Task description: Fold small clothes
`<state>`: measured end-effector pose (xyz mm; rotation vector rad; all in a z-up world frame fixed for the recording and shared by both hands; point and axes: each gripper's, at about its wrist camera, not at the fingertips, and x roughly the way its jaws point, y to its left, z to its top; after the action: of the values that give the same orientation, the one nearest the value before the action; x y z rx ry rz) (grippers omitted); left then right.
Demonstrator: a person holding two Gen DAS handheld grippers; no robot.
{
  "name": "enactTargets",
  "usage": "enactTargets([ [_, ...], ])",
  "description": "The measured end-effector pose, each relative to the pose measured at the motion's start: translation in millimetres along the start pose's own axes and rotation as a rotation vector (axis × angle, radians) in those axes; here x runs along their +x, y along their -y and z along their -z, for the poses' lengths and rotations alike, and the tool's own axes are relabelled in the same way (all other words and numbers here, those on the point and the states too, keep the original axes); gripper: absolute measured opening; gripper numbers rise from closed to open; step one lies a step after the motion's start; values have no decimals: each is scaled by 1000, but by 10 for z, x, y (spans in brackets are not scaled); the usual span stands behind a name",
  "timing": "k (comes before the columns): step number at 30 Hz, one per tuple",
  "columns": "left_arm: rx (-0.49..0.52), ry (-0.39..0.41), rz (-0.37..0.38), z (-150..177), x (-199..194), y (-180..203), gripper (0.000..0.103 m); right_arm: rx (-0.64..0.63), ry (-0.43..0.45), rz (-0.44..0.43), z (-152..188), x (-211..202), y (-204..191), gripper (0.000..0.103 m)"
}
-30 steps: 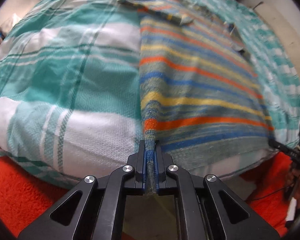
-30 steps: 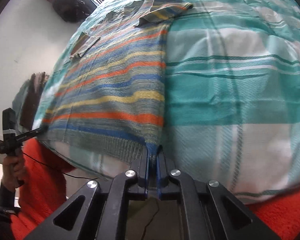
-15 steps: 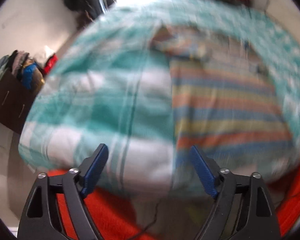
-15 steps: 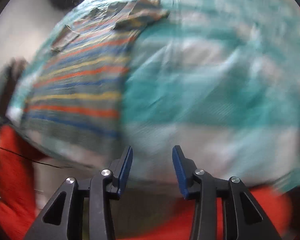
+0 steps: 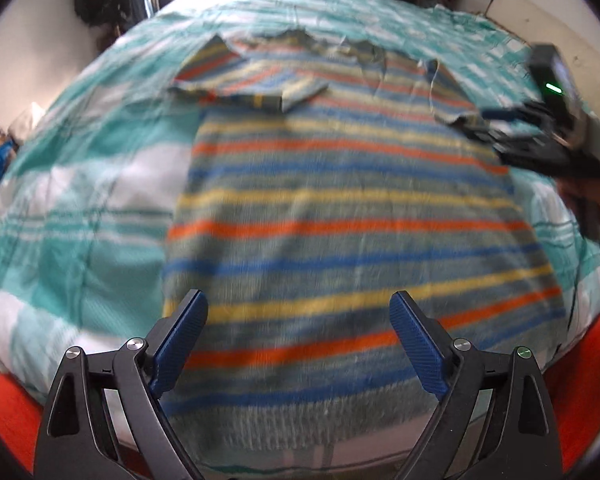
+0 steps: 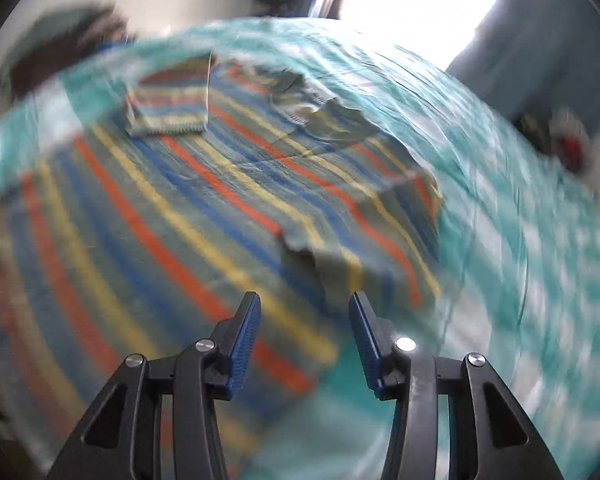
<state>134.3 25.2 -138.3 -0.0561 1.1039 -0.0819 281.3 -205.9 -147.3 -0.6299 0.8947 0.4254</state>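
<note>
Both tools, left (image 5: 298, 322) and right (image 6: 304, 330), hang open and empty over the sweater (image 5: 340, 216). A careless grab at its sleeve (image 6: 364, 236) could pinch the bedspread (image 5: 80, 200) too, dragging both.

text: none legible | labels: none | numbers: none | both views blurred

Knitted striped sweater (image 5: 340, 216), woven cotton-like bedcover (image 5: 80, 200), matt black gripper (image 5: 298, 334)

- Left gripper (image 5: 298, 334): jaws spread wide, blue pads (image 5: 182, 334) well apart, nothing held between them.
- Right gripper (image 6: 304, 340): jaws parted more narrowly, nothing held; in the left wrist view it appears at the right edge, blurred, gripped by the person's hand (image 5: 598, 204).
</note>
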Motion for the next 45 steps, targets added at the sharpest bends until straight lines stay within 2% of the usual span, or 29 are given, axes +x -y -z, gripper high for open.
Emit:
enactTargets([
  [2,-20,-32,-9,55,51,-61,93,-24,-22,-3,-76,284,4,44],
  [3,-28,-42,-14,77,54,-90,93,-5,-31,-32,-109,383,51,35],
  [4,-32,-43,-16,86,37,-112,93,43,-40,-53,-104,427,173,0],
  [7,-53,-31,-15,94,-29,-187,93,349,64,-41,105,162,959,1],
  [9,-63,-31,-11,73,-30,-215,93,609,95,7,525,-34,1680,1],
  [11,-69,-37,-8,74,-21,-215,93,829,79,63,1053,-155,2299,1],
  [14,-70,-51,1,59,7,-160,93,988,30,133,1628,-216,2777,1],
  [16,-58,-60,5,42,28,-83,93,1062,-10,125,1938,-170,2953,1],
  [21,4,-72,3,58,25,143,93,1176,-83,97,2315,-5,2989,0],
  [25,41,-65,-9,86,-23,227,93,1209,-57,21,2490,48,2890,0],
  [27,45,-65,-10,99,-26,237,93,1230,-12,-18,2500,-3,2835,5],
  [28,41,-68,-7,101,-15,239,93,1243,17,-59,2468,-12,2826,13],
  [29,38,-72,-4,100,-1,243,93,1248,40,-95,2418,-2,2808,24],
  [30,35,-78,-3,97,18,248,93,1235,72,-144,2317,12,2777,27],
  [34,24,-83,3,61,-16,269,93,1049,80,-211,1835,173,2499,28],
  [36,33,-81,-1,8,-109,235,93,946,-8,-186,1746,359,2314,34],
  [37,37,-77,-4,-24,-173,197,93,861,-134,-113,1772,521,2191,35],
  [38,37,-68,-10,-64,-262,138,93,804,-192,-43,1821,585,2118,35],
  [40,16,-21,-14,-200,-523,-53,93,748,-175,103,1923,429,2014,37],
  [41,1,5,-9,-282,-634,-139,93,750,-192,150,1961,391,1991,54],
  [42,-16,36,-4,-394,-739,-224,93,762,-205,185,2019,348,1974,63],
  [43,-29,72,3,-546,-833,-293,93,781,-204,187,2071,300,1967,69],
  [45,-18,163,14,-912,-955,-316,93,831,-188,174,2134,161,1952,69],
])
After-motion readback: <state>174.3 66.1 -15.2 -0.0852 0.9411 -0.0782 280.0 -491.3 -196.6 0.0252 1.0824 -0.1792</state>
